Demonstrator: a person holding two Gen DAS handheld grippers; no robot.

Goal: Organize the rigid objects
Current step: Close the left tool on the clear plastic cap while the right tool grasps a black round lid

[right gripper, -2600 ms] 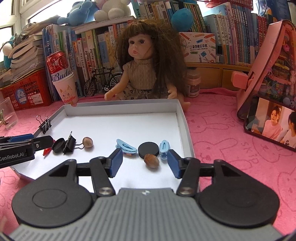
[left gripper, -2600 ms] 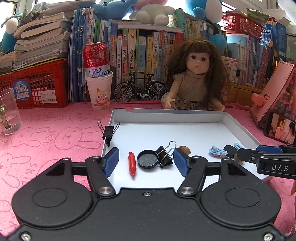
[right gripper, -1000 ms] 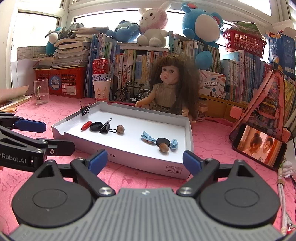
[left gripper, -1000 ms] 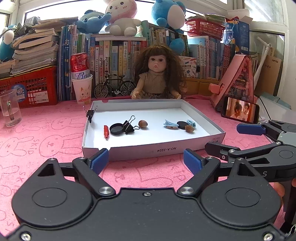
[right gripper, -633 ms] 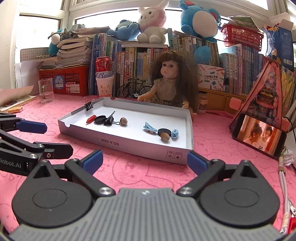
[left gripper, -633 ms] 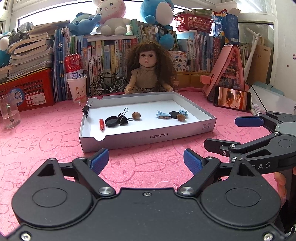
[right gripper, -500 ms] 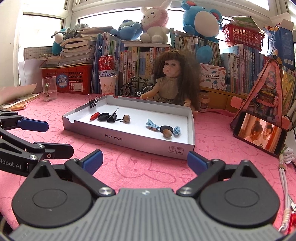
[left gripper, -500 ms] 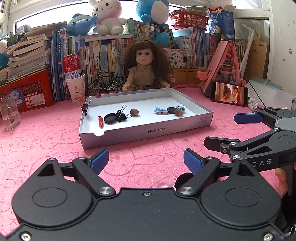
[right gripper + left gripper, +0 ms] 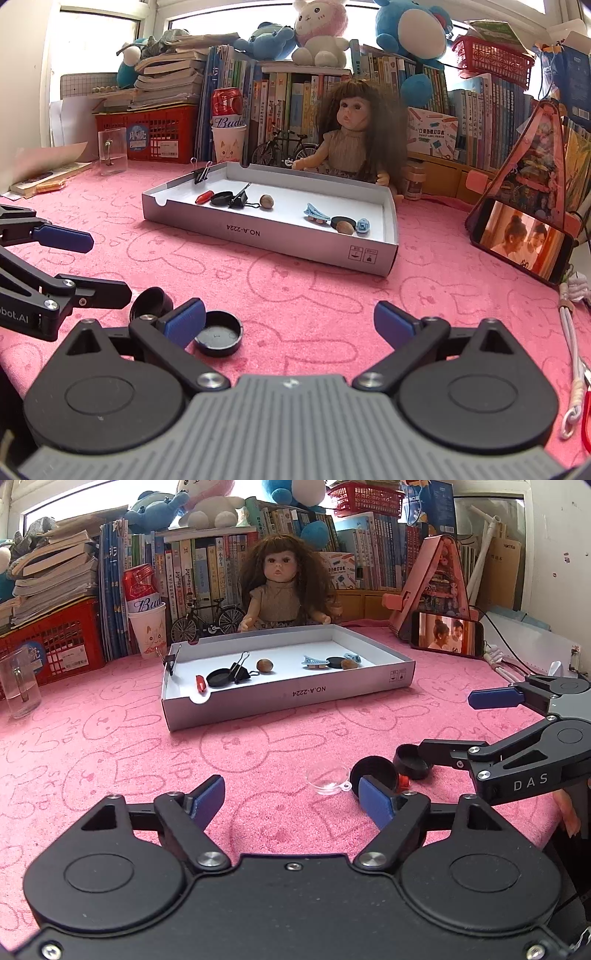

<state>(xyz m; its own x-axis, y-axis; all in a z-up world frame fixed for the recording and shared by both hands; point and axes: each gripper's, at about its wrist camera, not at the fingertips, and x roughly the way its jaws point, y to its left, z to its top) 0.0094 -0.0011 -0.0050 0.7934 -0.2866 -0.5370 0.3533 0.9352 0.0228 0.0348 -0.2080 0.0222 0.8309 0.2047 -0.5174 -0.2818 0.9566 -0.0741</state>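
A white shallow box (image 9: 295,698) (image 9: 258,232) sits on the pink cloth and holds a red piece (image 9: 200,683), a black lid (image 9: 218,678), a binder clip (image 9: 239,671), two nuts, blue hair clips (image 9: 314,661) and a black disc (image 9: 335,661). Near me on the cloth lie a clear lid (image 9: 328,781) and two black caps (image 9: 373,775) (image 9: 412,762); the caps also show in the right wrist view (image 9: 218,333) (image 9: 151,299). My left gripper (image 9: 291,801) is open and empty above the cloth. My right gripper (image 9: 290,325) is open and empty.
A doll (image 9: 282,587), toy bicycle (image 9: 208,622), paper cup with a can (image 9: 147,627), glass (image 9: 18,686), red crate (image 9: 51,642) and book rows line the back. A phone (image 9: 447,633) leans on a pink stand at right. Cables (image 9: 570,354) lie far right.
Both grippers have pulled back from the box toward the near edge of the table. The clear lid and black caps have come into view. Both stay open.
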